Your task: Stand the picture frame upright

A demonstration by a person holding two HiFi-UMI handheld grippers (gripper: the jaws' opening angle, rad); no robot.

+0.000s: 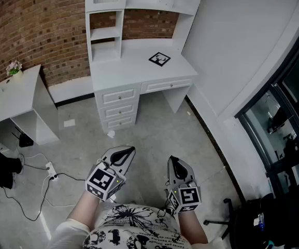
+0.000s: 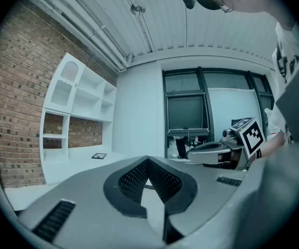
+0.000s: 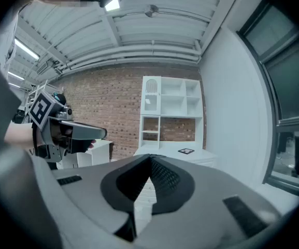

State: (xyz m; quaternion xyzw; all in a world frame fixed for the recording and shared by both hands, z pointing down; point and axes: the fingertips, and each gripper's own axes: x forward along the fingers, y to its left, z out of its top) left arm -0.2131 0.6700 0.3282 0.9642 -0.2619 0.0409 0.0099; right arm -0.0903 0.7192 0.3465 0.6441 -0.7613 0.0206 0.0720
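While standing well short of white wooden desk [image 1: 128, 69], noted grey left gripper [image 1: 129, 150] and grey right gripper [image 1: 171, 160] pinched fully together, empty. Spotted small black-and-white picture frame [image 1: 159, 58] flat on desktop, near right edge. Could slide off if nudged by closed tips.

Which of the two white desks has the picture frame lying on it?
The larger desk with drawers and shelves: the picture frame lies flat on it. The smaller desk at left carries flowers.
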